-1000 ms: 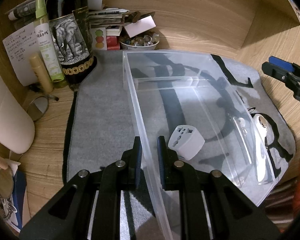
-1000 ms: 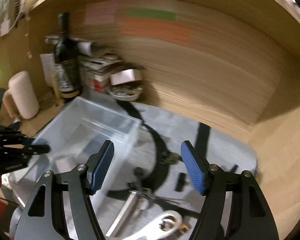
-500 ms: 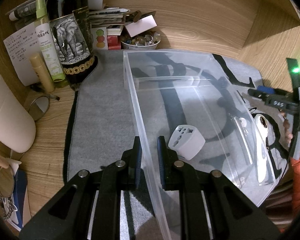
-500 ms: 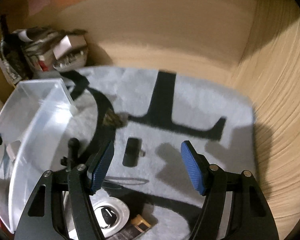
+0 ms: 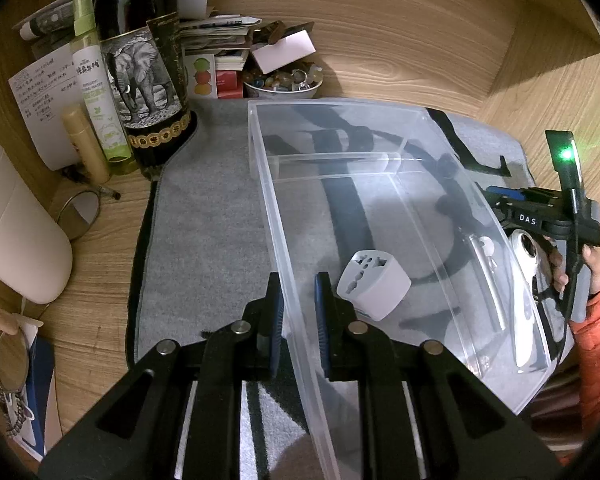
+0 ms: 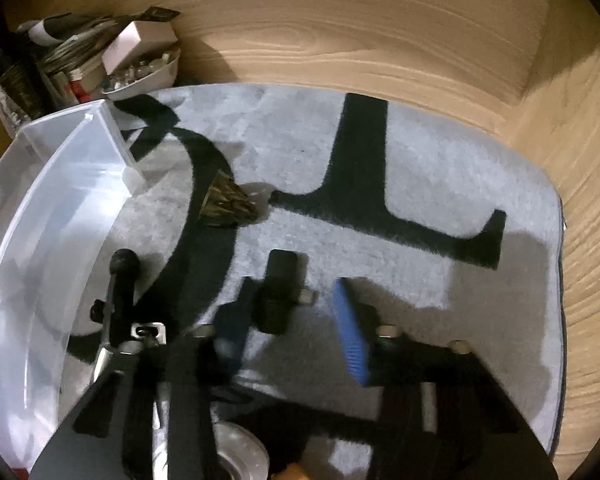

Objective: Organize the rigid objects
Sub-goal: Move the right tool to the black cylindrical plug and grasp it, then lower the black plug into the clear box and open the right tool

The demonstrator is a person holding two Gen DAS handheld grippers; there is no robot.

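Black adapter [image 6: 281, 290]: we see it lying on the grey mat [image 6: 440, 168], just outside the clear bin [image 6: 40, 208], its long axis running straight away from our right gripper [image 6: 296, 332].
Right gripper: parted, blue pads either side of the adapter's near end; we judge nothing is pinched yet.
Key relation: the adapter sits directly ahead between the fingers, nearer the left pad [image 6: 232, 340], so we judge a small shift toward that side would centre it.
Nearer hand: the right one by far.
Left gripper [image 5: 299, 312]: clenched on the bin's side wall, steadying it.
Bin contents: a white travel plug [image 5: 374, 290] lies inside, near that wall.
Risk: we think the pads could snag the corkscrew [image 6: 118, 300] just beside the adapter.
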